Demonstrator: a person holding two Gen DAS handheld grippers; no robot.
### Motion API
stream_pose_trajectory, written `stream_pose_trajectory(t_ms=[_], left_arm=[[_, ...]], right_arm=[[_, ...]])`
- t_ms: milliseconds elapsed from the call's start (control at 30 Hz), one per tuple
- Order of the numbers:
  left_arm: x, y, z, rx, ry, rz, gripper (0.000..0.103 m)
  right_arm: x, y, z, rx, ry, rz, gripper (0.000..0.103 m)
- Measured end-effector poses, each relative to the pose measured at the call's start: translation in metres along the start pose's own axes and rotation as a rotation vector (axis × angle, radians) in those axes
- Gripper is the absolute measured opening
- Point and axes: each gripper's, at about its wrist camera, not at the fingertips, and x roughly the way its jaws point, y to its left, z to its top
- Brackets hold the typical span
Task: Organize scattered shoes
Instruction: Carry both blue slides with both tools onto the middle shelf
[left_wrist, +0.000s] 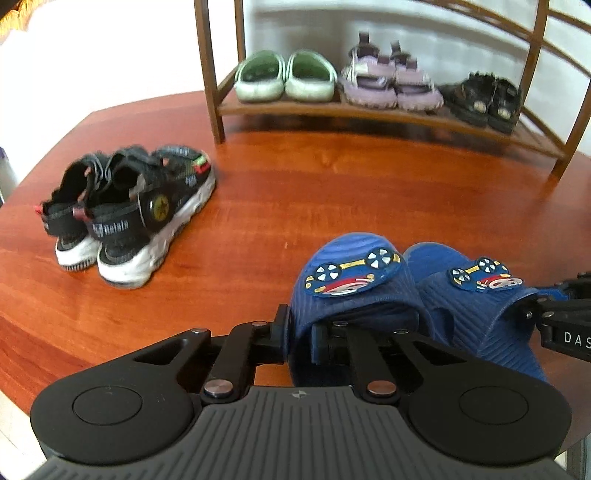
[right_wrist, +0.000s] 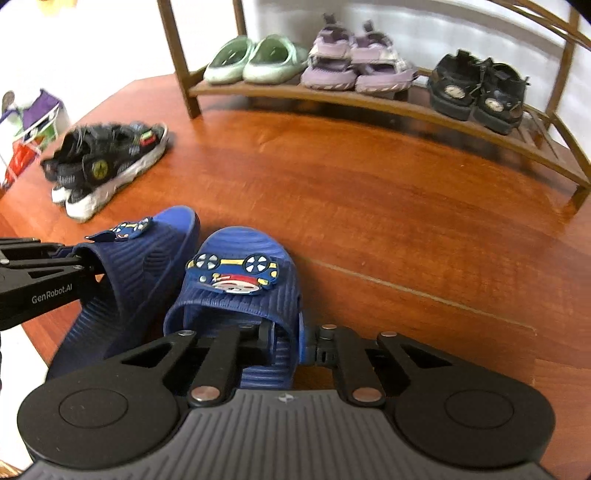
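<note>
Left gripper (left_wrist: 301, 334): jaws closed on the outer wall of the strap of the left blue ribbed rubber slide sandal with a cartoon car badge (left_wrist: 351, 280), one finger inside the strap opening, one outside. Right gripper (right_wrist: 291, 341): same arrangement, jaws clamped on the outer strap wall of the right blue slide sandal (right_wrist: 236, 280). Both sandals rest side by side, touching, on the reddish-brown wooden tabletop (right_wrist: 388, 221), near its front edge.

Assessment: the step in hand appears to be securing the pair for transfer to the brown wooden slatted shoe rack (left_wrist: 369, 110). The strap is soft rubber and would likely flex, so both sandals should be lifted together and level, keeping soles clear of the tabletop. The free stretch of the bottom shelf seems limited; an upper tier may be needed, though little of it is visible.

Count:
- Blue slide sandals: two, both gripped.
- Black sport sandals with white soles and a star badge (left_wrist: 136, 218): two, loose on the tabletop, well left.
- Pale green clogs (left_wrist: 284, 77): two, shelved.
- Lilac strap sandals (left_wrist: 391, 81): two, shelved.
- Black sandals (left_wrist: 484, 98): two, shelved.
- Racks: one.
</note>
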Motion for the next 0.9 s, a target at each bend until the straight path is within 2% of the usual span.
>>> stream_pose_trajectory(t_ms=[133,300,467,733,900], left_arm=[[-0.013,-0.005,0.024,0.023,-0.034,-0.026,0.012],[-0.027,-0.006,0.067,0.046,-0.062,-0.117,0.012],[-0.038,-0.009,0.106,0.079,-0.103,-0.166,0.012],[-0.040,-0.005,0.175,0.079,-0.132,-0.243,0.012],[-0.042,-0.004,0.218,0.063,-0.176,-0.254,0.013]], right_arm=[[-0.019,-0.006,0.022,0.067,-0.034,-0.018,0.013],[-0.044,-0.019,0.051,0.142,-0.088,-0.052,0.013],[-0.063,-0.028,0.080,0.215,-0.129,-0.090,0.013],[-0.088,-0.039,0.129,0.262,-0.227,-0.165,0.013],[-0.098,-0.044,0.164,0.271,-0.277,-0.206,0.013]])
